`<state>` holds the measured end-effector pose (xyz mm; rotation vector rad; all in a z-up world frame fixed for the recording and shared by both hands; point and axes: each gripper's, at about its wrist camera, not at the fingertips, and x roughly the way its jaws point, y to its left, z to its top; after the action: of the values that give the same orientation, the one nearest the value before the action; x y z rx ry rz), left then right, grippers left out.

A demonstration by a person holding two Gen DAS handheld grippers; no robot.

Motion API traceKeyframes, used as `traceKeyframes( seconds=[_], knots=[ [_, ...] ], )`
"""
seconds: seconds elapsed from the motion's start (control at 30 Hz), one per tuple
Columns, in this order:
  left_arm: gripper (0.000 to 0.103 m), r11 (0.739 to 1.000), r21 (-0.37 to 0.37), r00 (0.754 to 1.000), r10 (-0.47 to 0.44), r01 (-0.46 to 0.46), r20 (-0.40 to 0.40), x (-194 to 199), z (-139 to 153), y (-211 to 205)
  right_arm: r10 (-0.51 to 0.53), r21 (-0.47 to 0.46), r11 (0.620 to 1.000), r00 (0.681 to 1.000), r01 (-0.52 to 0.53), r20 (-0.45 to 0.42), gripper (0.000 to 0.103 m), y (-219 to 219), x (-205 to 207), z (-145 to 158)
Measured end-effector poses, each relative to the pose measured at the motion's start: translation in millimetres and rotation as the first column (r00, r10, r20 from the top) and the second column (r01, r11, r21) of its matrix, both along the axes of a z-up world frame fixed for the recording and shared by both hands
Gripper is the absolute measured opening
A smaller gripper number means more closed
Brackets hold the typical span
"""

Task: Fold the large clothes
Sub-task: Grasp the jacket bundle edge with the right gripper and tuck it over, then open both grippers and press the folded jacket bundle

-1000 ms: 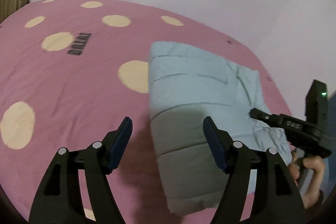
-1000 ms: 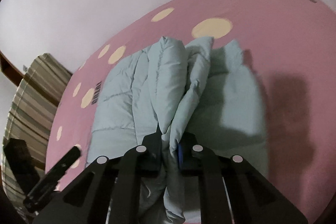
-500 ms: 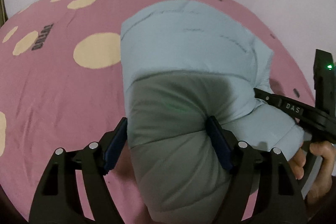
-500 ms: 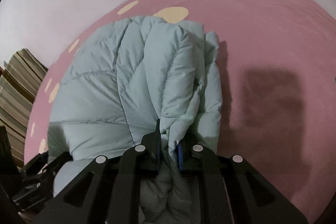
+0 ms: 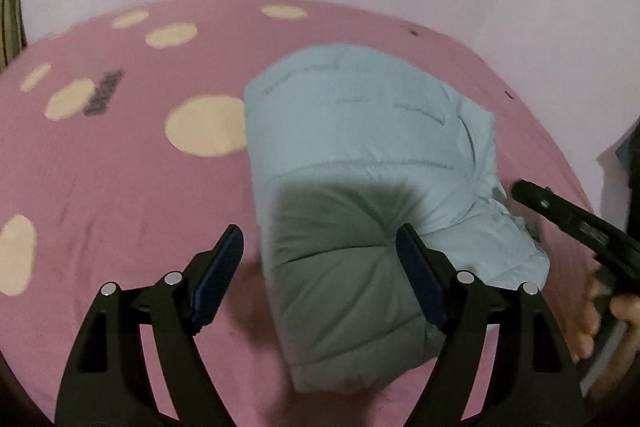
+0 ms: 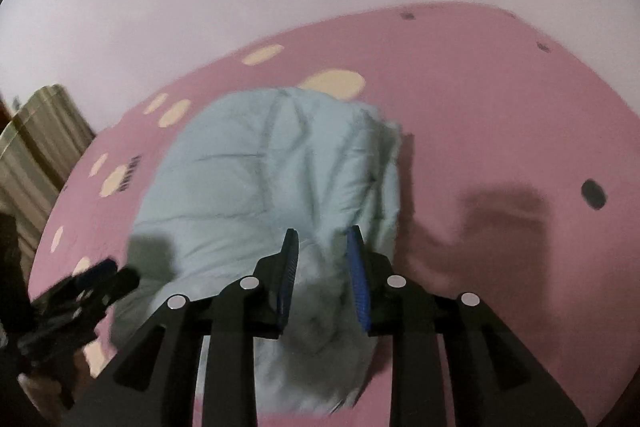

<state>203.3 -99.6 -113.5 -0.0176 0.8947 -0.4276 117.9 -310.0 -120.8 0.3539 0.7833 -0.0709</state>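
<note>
Left hand-held gripper [image 5: 318, 259] jaws wide, straddling folded pale-blue puffer jacket [image 5: 360, 155] on pink dotted bedspread [image 5: 120, 187].

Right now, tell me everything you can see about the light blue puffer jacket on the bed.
The puffer jacket is pale blue, quilted in stitched panels, soft and thickly padded. It lies folded into a rounded bundle on the pink bedspread with cream dots. The left tongs stand wide around its near end without squeezing it. The right tongs are opening, with rumpled fabric between them. Its underside is hidden.
</note>
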Motion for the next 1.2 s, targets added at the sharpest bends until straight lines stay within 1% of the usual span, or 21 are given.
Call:
traceKeyframes(
  seconds=[0.07,0.13,0.2,0.33,0.4,0.5,0.63,0.73,0.83,0.97,1.13,1.2],
  knots=[
    [0.079,1.000,-0.001,1.000,0.003,-0.003,0.008,-0.5,-2.0,2.1,0.048,-0.002,0.999,0.999,-0.048,0.005,0.026,12.7,-5.3,-0.1],
    [0.079,1.000,0.010,1.000,0.009,-0.009,-0.026,3.1,-11.4,1.2,0.086,-0.009,0.996,0.996,-0.086,-0.028,0.026,22.6,-5.8,-11.5],
    [0.079,1.000,-0.001,0.998,0.010,-0.010,-0.060,9.7,-22.2,0.8,0.087,-0.030,0.996,0.994,-0.089,-0.064,0.026,25.3,-4.1,-26.9],
    [0.080,1.000,0.008,0.995,0.009,-0.009,-0.100,15.2,-41.1,-3.4,0.081,-0.011,0.997,0.991,-0.083,-0.111,0.026,20.2,2.9,-53.2],
    [0.080,1.000,0.021,0.994,0.011,-0.009,-0.107,15.8,-45.8,-6.6,0.075,-0.004,0.997,0.990,-0.076,-0.116,0.026,20.1,3.4,-59.2],
    [0.080,0.999,0.037,0.994,0.011,-0.007,-0.111,15.9,-53.2,-11.3,0.067,-0.020,0.997,0.991,-0.069,-0.118,0.026,24.4,6.9,-63.7],
    [0.081,1.000,0.016,0.991,0.020,-0.018,-0.134,19.3,-62.2,-11.3,0.056,-0.025,0.998,0.992,-0.059,-0.112,0.026,22.0,6.1,-67.9],
    [0.080,0.999,0.028,0.992,0.021,-0.017,-0.125,18.0,-55.8,-13.3,0.053,-0.028,0.998,0.993,-0.056,-0.108,0.026,26.5,8.2,-65.7],
    [0.080,0.999,0.037,0.993,0.021,-0.017,-0.113,15.4,-46.5,-13.6,0.050,-0.030,0.998,0.994,-0.053,-0.095,0.028,25.8,2.0,-60.6],
    [0.079,0.999,0.051,0.996,0.014,-0.009,-0.093,9.9,-28.9,-12.7,0.041,-0.033,0.999,0.996,-0.044,-0.082,0.028,26.5,-4.3,-45.2],
    [0.079,1.000,-0.002,1.000,0.016,-0.016,-0.020,10.6,10.4,-8.7,0.034,-0.023,0.999,0.999,-0.034,-0.021,0.029,19.7,-1.8,-17.0],
    [0.079,1.000,0.001,1.000,0.018,-0.018,0.004,18.5,20.6,-13.5,0.029,-0.043,0.999,1.000,-0.029,-0.007,0.030,17.5,8.7,-5.9]
  ],
)
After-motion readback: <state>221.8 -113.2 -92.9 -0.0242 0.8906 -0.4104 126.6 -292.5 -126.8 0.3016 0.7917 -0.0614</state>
